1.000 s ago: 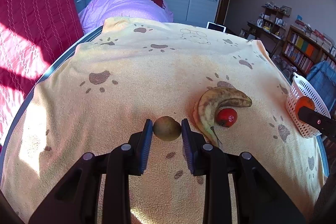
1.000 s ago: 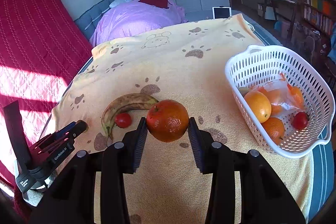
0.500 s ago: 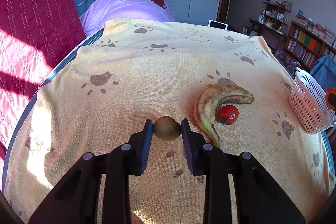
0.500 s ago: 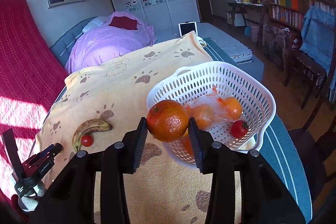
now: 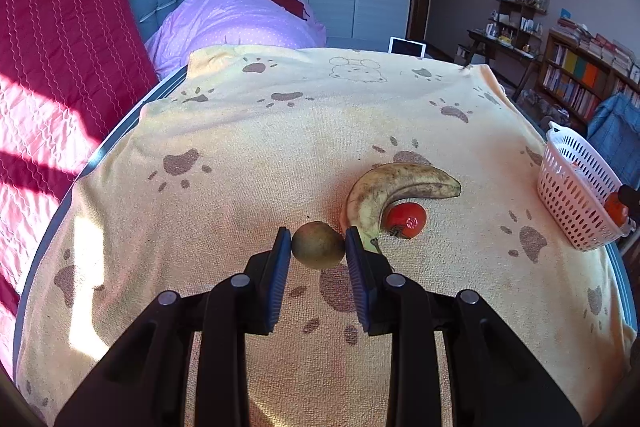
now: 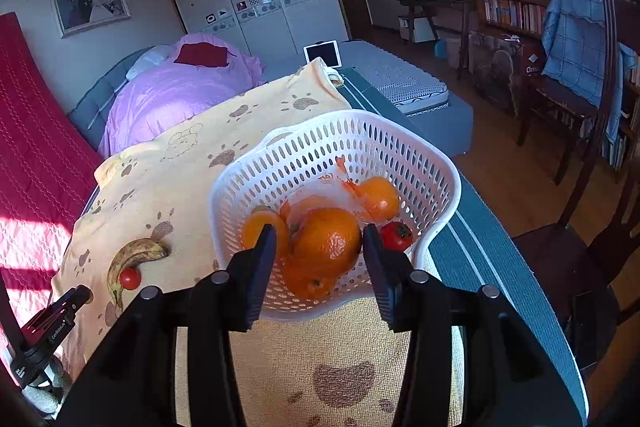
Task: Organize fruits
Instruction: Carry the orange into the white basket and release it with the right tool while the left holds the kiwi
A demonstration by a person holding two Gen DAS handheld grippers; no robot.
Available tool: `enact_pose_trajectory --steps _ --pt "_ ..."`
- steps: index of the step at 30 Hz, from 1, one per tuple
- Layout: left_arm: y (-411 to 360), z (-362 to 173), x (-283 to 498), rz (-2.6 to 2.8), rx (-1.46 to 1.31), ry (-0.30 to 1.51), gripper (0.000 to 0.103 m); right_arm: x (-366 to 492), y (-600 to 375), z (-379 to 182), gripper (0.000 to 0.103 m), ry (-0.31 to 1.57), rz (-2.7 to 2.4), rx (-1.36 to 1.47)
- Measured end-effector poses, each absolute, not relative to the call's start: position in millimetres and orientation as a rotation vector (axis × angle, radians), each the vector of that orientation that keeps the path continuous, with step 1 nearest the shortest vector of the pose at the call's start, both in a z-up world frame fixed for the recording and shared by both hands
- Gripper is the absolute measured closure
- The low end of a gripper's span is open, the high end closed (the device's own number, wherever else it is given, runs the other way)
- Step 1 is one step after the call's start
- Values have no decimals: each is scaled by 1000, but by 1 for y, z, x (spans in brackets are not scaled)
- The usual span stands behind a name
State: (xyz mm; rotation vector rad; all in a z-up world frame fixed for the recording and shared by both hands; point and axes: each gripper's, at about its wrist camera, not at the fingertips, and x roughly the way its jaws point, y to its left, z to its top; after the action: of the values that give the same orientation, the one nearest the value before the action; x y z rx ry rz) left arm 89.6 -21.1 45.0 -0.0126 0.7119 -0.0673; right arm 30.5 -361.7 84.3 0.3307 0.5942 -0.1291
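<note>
My left gripper [image 5: 318,241] is shut on a small brown-green round fruit [image 5: 317,246] just above the yellow paw-print blanket [image 5: 240,187]. To its right lie a spotted banana [image 5: 400,183] and a red tomato [image 5: 405,220]. My right gripper [image 6: 318,233] hangs over the white basket [image 6: 400,131], and its jaws are opening. The big orange [image 6: 328,243] sits between them, free of the pads, on top of the other oranges [image 6: 378,197] in a plastic bag. A second tomato [image 6: 396,235] lies in the basket.
The basket [image 5: 576,187] stands at the blanket's right edge, near the side of the bed. A dark wooden chair [image 6: 560,255] is on the floor to its right. A red quilt [image 5: 48,67] is on the left, and a purple duvet [image 5: 240,23] lies at the far end.
My right gripper carried the orange to the right, from over the blanket to above the basket, then its jaws parted from it. The left gripper kept its grip and barely moved.
</note>
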Motion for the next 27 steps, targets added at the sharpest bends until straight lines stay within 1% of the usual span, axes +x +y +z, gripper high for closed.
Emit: enact_pose_trajectory --steps 12,27 --pt "-58 63 87 -129 26 688 74 19 -379 83 50 550 -151 360" --pt "-152 91 100 -292 136 647 74 19 -358 77 49 516 -126 232"
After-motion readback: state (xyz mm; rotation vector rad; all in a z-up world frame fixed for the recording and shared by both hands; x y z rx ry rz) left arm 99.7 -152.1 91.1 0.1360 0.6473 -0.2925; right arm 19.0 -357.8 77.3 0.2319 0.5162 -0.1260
